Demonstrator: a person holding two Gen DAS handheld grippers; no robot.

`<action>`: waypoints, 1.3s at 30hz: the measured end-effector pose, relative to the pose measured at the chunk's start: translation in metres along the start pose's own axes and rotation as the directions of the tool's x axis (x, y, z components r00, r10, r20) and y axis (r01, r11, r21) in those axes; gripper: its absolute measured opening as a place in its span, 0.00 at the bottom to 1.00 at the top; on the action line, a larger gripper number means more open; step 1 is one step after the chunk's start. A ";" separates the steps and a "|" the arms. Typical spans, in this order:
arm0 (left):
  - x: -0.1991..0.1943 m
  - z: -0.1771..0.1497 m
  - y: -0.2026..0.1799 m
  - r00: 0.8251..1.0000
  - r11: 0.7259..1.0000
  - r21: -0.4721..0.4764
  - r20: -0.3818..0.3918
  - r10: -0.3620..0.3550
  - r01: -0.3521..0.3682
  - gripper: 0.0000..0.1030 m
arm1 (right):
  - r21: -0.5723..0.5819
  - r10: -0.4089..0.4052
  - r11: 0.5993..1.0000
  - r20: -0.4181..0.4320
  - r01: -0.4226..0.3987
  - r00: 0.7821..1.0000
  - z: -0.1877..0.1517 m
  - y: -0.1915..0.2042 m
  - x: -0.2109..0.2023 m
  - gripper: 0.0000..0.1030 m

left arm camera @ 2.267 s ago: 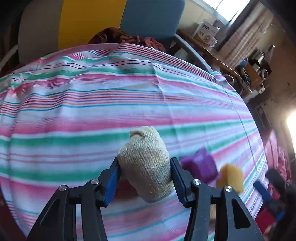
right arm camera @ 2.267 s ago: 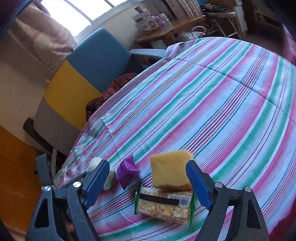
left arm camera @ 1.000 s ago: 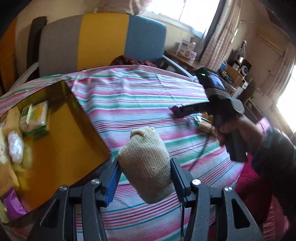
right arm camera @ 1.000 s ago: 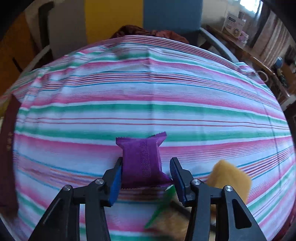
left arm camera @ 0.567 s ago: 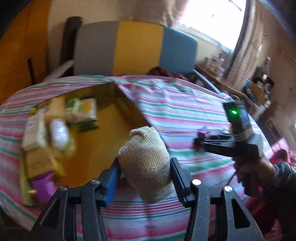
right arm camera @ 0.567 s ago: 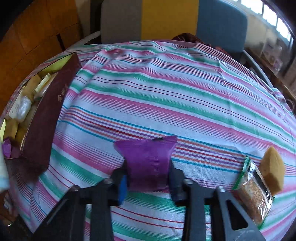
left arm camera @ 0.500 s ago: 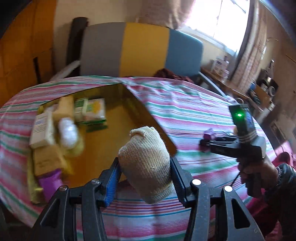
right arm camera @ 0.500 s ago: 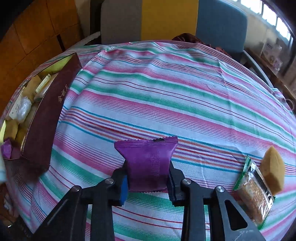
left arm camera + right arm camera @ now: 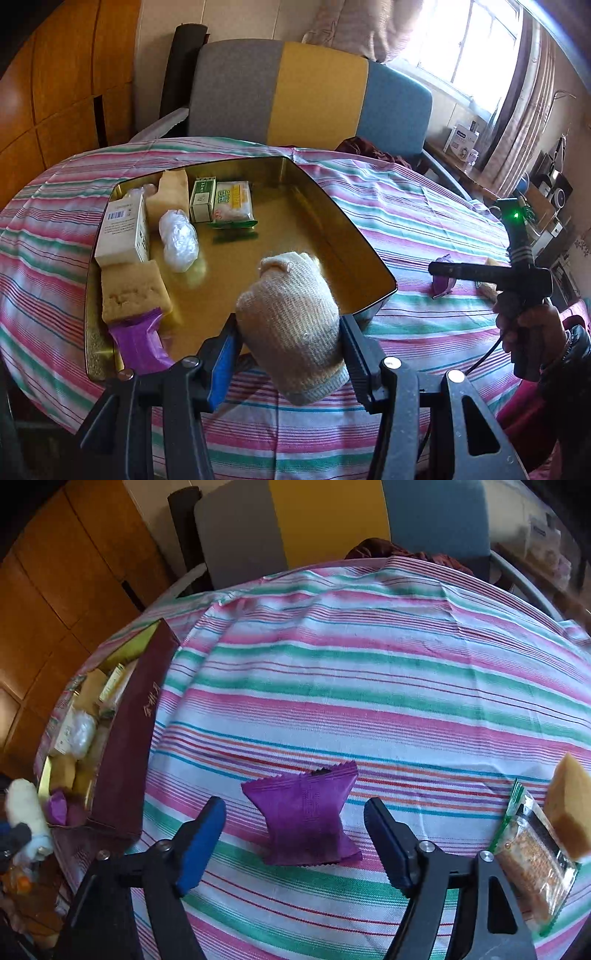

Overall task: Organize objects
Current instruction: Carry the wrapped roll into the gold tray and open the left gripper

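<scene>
The counter (image 9: 369, 686) under its striped cloth carries a gold tin (image 9: 332, 218) at one side, with boxes, sponges and wrapped packets lying in it. Over the tin's near edge the left hand-held gripper (image 9: 288, 343) is clamped on a rolled beige sock (image 9: 291, 314). The right hand-held gripper (image 9: 295, 834) is opening its jaws around a purple packet (image 9: 306, 812) on the cloth, pads clear of it.
</scene>
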State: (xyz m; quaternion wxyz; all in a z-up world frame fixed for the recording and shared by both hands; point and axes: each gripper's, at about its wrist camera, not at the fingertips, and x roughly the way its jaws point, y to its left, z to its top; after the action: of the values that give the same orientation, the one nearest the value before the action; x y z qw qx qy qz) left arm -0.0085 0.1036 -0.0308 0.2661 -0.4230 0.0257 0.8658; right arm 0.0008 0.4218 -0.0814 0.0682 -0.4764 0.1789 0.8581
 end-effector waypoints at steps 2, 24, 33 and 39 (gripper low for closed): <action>0.002 0.000 -0.001 1.000 1.000 0.001 -0.006 -0.005 0.005 0.51 | 0.014 0.000 1.000 0.004 0.000 1.000 0.002 -0.004 -0.002 0.80; 0.003 -0.001 -0.002 1.000 1.000 0.003 -0.006 0.015 -0.015 0.51 | -0.143 -0.109 0.984 -0.019 0.105 0.994 -0.003 0.011 0.016 0.32; -0.002 0.001 -0.005 0.996 0.996 0.038 0.021 0.084 -0.085 0.51 | -0.135 -0.115 0.985 -0.018 0.112 0.993 -0.003 0.011 0.016 0.32; -0.006 0.007 -0.004 0.990 0.989 0.056 0.050 0.134 -0.137 0.51 | -0.141 -0.121 0.983 -0.014 0.118 0.993 -0.003 0.011 0.015 0.32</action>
State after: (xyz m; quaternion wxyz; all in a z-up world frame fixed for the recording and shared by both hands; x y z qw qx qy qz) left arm -0.0087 0.1061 -0.0206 0.2195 -0.3919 0.0740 0.8903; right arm -0.0082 0.4098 -0.0928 0.0839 -0.4995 0.0901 0.8575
